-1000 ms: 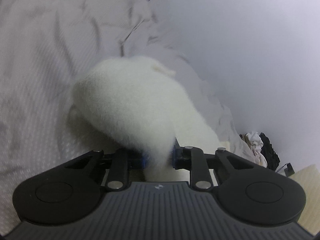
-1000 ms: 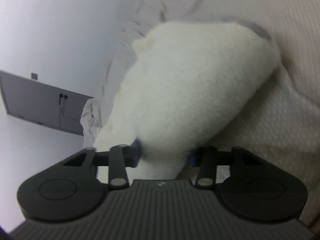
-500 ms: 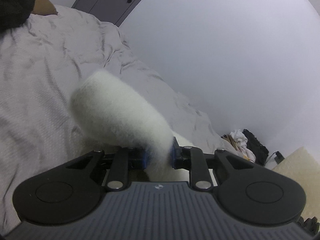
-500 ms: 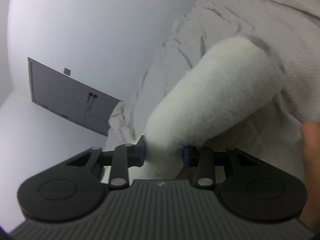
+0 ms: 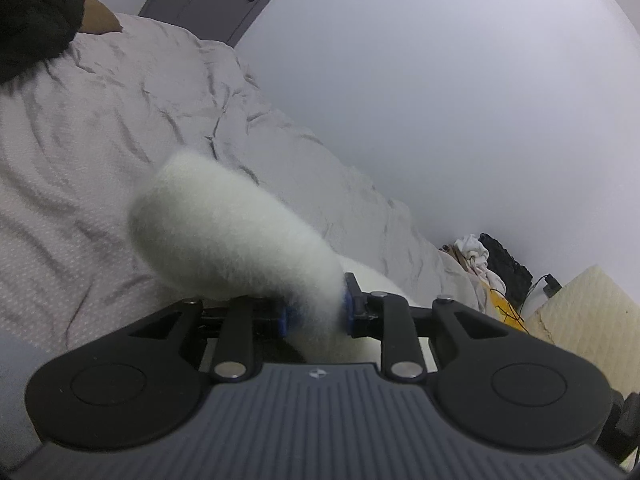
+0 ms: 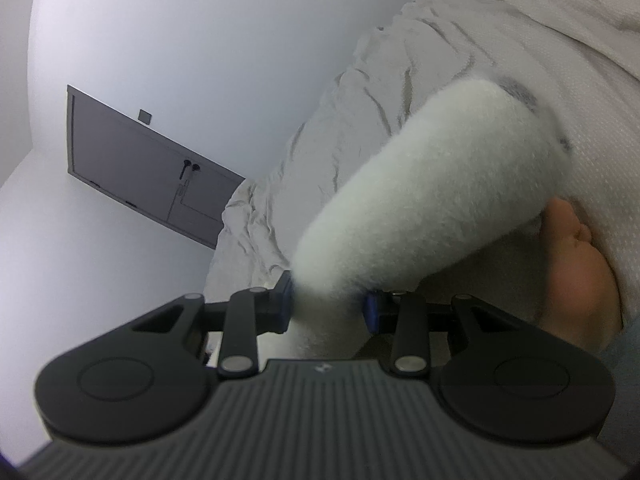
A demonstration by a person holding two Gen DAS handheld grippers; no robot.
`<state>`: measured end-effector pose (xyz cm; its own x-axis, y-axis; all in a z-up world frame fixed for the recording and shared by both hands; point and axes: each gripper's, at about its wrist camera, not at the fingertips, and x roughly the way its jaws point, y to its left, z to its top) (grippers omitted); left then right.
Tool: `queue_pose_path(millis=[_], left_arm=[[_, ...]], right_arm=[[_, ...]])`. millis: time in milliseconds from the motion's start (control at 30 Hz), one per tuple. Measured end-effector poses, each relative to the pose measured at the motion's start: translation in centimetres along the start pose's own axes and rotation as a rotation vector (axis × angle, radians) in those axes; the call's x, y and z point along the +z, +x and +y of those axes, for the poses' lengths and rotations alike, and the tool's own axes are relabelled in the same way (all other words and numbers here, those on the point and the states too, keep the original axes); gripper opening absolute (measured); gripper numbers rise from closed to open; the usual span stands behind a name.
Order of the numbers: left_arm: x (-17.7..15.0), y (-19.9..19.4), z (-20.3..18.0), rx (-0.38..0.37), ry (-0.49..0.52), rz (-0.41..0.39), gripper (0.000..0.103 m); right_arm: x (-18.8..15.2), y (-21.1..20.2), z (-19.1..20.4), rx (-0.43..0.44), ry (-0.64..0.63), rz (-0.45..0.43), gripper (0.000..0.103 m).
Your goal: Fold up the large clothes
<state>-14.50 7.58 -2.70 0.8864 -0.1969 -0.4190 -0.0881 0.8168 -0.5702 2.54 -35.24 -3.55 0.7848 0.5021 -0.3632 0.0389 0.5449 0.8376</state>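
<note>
A white fluffy garment (image 5: pixel 232 232) is bunched between the blue pads of my left gripper (image 5: pixel 316 314), which is shut on it; the cloth juts forward and left above a bed. In the right wrist view the same fluffy garment (image 6: pixel 432 200) is clamped in my right gripper (image 6: pixel 328 306), shut on it, and sticks out up and to the right, with a grey patch at its far end. Both grippers hold the garment lifted above the bed. The rest of the garment is hidden below the grippers.
A wrinkled pale bedsheet (image 5: pixel 100 152) covers the bed (image 6: pixel 500 40). A white wall and grey door (image 6: pixel 132 168) stand behind. A pile of clothes (image 5: pixel 480 256) and a cream foam block (image 5: pixel 580 312) lie at the right. A bare foot (image 6: pixel 576 264) and a dark sleeve (image 5: pixel 32 12) show.
Both grippers have lifted and tilted up with the garment; the views now show more wall and door. The held cloth has drawn into a narrower roll. A foot came into the right view.
</note>
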Motion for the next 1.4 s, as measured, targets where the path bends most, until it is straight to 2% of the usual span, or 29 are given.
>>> queue_pose_path(millis=[200,267,333,400,600,833,1000,1100,1233,1400], left_arm=[[1.6,1.5,-0.3,-0.025,-0.019,0.02,0.038],[2.4,2.1,-0.6,-0.053,-0.012,0.02,0.045],[3.2,2.8,-0.8,-0.064,-0.029,0.023,0.048],[4.1,3.8,-1.1,-0.067,-0.03,0.025,0.048],[6.2,7.7,-2.1,-0.049,-0.008,0.015,0.048],[8.3,14.6,-2.7,0.041,0.057,0.046,0.048],[9.0,19.3,-1.6,0.08,0.101,0.073,0.048],[9.4,21.6,-0.7,0.091,0.105,0.072,0.048],[9.0,24.5,0.8,0.12,0.133,0.047,0.048],[8.7,27.7,3.1,0.121,0.134,0.073,0.048]], right_arm=[[1.6,0.6,0.2,0.015,0.04,0.012,0.042],[2.3,0.9,0.6,0.022,0.042,0.011,0.045],[3.1,1.4,1.1,0.045,0.034,0.012,0.059],[3.8,2.1,1.4,0.057,0.027,0.022,0.061],[6.3,5.6,1.8,0.048,0.012,0.05,0.061],[8.4,10.7,1.3,-0.038,-0.034,0.058,0.061],[9.0,14.8,0.4,-0.102,-0.075,0.09,0.059],[9.0,16.5,0.4,-0.124,-0.142,0.108,0.059],[9.1,18.4,-0.2,-0.137,-0.182,0.127,0.057],[9.2,20.7,-0.9,-0.147,-0.229,0.137,0.057]])
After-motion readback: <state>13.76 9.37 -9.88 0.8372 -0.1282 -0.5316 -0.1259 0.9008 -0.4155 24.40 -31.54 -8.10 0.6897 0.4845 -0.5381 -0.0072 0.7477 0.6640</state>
